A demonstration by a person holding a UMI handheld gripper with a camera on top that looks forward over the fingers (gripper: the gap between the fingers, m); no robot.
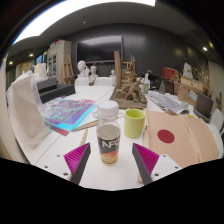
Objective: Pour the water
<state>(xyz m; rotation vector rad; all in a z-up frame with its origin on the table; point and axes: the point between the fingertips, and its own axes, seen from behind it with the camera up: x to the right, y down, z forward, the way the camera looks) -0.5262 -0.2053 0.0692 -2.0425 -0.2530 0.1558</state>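
Reaching out over a white table (110,172), the tool (112,160) has its two fingers spread wide, and their magenta pads (77,157) face each other across an open gap with nothing pinched. Just ahead of the fingers, and roughly midway between them, stands a clear plastic bottle (108,135) with a white cap. It is upright on the table and wears a dark label with pale letters that seem to read "NFC"; I cannot make out the smaller print. The contents look pale and yellowish, though how full the bottle is cannot be told. Just beside the bottle, to its right and a little farther off, stands a yellow-green mug (134,123), also upright; what is inside it cannot be seen. To the right of the mug lies a round pale board (176,138) with a red spot (166,135) on it. Left of the bottle, a colourful book (67,114) in pink and blue lies flat on the table, and a white chair back (27,113) rises beside it. Beyond all this, a wooden easel (128,82) stands in the middle of a dark-walled room, with shelves (60,60) along the left side.
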